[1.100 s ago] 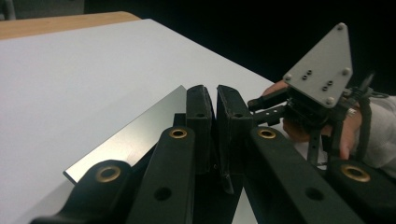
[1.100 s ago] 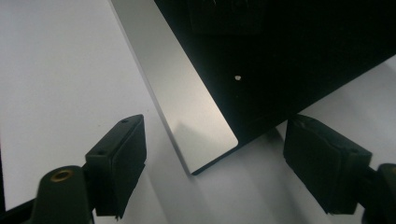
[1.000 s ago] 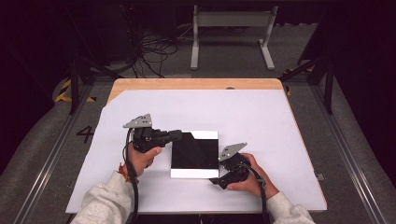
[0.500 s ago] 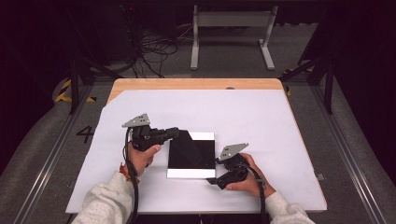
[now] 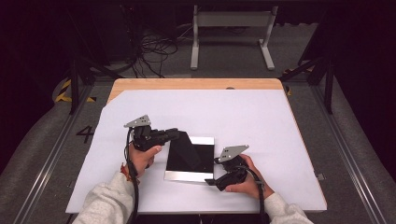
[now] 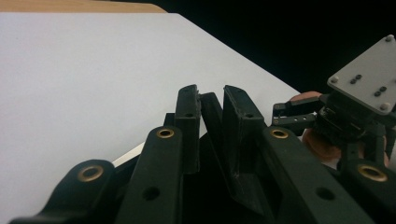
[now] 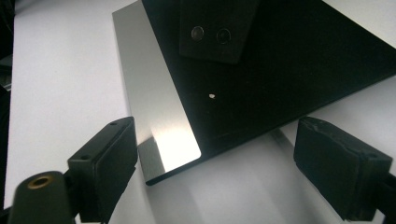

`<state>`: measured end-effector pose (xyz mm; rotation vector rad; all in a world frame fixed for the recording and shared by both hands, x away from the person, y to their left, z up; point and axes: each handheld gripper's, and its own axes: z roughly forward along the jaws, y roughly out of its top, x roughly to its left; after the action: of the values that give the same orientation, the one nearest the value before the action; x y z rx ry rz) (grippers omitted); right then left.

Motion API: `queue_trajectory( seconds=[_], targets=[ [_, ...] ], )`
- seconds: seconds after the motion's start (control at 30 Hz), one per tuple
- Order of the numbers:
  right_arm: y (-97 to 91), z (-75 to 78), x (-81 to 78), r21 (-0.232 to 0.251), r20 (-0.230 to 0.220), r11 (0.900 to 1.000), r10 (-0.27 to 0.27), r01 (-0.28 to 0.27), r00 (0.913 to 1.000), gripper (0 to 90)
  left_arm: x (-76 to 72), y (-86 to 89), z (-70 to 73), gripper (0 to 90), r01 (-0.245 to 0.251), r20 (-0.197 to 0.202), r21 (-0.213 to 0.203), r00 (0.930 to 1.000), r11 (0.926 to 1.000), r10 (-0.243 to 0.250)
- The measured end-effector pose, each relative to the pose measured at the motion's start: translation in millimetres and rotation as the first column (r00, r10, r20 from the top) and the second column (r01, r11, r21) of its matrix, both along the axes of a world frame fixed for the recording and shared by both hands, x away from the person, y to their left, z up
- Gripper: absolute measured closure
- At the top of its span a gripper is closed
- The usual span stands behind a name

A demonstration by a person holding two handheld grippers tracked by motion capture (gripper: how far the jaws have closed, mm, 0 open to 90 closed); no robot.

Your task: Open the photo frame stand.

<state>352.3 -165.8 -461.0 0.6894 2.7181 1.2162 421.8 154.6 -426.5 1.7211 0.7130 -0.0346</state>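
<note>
High view: the flat black square case with a silver edge (image 5: 190, 158) lies on the white sheet (image 5: 243, 116), near-centre, its left flap lifted by the left gripper (image 5: 173, 134), whose narrow jaws have just been easing apart with the flap's edge between them. The right gripper (image 5: 211, 181), jaws wide and empty, waits at the near right corner. I'd steady that corner before lifting further.

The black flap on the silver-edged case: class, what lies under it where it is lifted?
Under the lifted black flap lies the case's dark inner face with a silver border, on the white sheet. The left hand-held gripper holds the flap's corner. The area beneath the flap's fold is covered.
</note>
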Motion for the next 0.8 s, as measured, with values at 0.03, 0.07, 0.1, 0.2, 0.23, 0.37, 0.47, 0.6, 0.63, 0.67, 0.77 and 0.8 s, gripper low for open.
queue_trajectory(
  seconds=[0.03, 0.07, 0.1, 0.2, 0.23, 0.37, 0.47, 0.6, 0.63, 0.67, 0.77, 0.8],
  targets=[
    [1.1, -0.1, -0.9, 0.000, 0.001, 1.0000, 0.006, -0.006, 1.0000, 13.5, -1.1, 0.0, 0.4, 77.0, -0.007, -0.003, -0.008, 1.0000, 0.9999, 0.007],
    [2.5, 0.1, -1.9, 0.001, -0.003, 0.9999, 0.010, -0.010, 0.9999, 13.0, -1.0, 0.4, 0.8, 77.1, -0.006, 0.005, -0.013, 1.0000, 0.9999, 0.006],
    [4.1, 0.0, -2.7, 0.000, -0.003, 0.9999, 0.015, -0.015, 0.9999, 12.9, -1.0, 1.1, 0.8, 76.9, 0.011, 0.002, -0.033, 0.9999, 0.9994, -0.011],
    [8.8, -0.2, -6.0, -0.010, 0.006, 0.9998, 0.020, -0.020, 0.9998, 11.7, -0.8, 2.1, -0.9, 71.7, 0.016, -0.016, -0.044, 0.9997, 0.9989, -0.017],
    [9.5, -0.3, -6.6, -0.013, 0.012, 0.9997, 0.019, -0.019, 0.9998, 11.7, -1.0, 2.1, -1.7, 69.4, 0.014, -0.023, -0.044, 0.9996, 0.9989, -0.015],
    [14.0, -0.4, -10.3, -0.023, 0.022, 0.9996, 0.014, -0.014, 0.9996, 11.7, -1.4, -0.4, -5.0, 62.4, 0.000, -0.029, 0.000, 0.9996, 1.0000, 0.000],
    [14.3, -0.8, -11.5, -0.014, 0.026, 0.9998, 0.017, -0.016, 0.9995, 13.3, -2.7, -4.2, -6.6, 61.0, -0.001, -0.029, 0.066, 0.9996, 0.9978, 0.003],
    [12.9, 0.2, -11.7, 0.012, 0.021, 0.9999, 0.007, -0.008, 0.9998, 13.7, -2.8, -4.3, -5.9, 60.3, 0.007, -0.014, 0.097, 0.9999, 0.9953, -0.005],
    [12.5, 0.5, -11.9, 0.025, 0.019, 0.9997, 0.004, -0.005, 0.9998, 13.7, -3.5, -5.2, -5.6, 59.9, 0.002, -0.013, 0.112, 0.9999, 0.9937, -0.001],
    [12.1, 0.8, -11.7, 0.035, 0.013, 0.9994, 0.005, -0.006, 0.9999, 13.8, -4.1, -7.3, -5.2, 58.3, 0.000, 0.011, 0.161, 0.9999, 0.9870, -0.001],
    [9.2, 1.1, -10.4, 0.079, -0.015, 0.9969, 0.007, -0.006, 0.9999, 14.3, -2.8, -7.7, -7.5, 54.7, 0.006, 0.022, 0.190, 0.9997, 0.9817, -0.010],
    [9.1, 1.4, -10.3, 0.081, -0.017, 0.9967, 0.009, -0.007, 0.9998, 14.3, -2.8, -8.1, -7.9, 54.1, 0.015, 0.021, 0.194, 0.9996, 0.9809, -0.020]
  ],
)
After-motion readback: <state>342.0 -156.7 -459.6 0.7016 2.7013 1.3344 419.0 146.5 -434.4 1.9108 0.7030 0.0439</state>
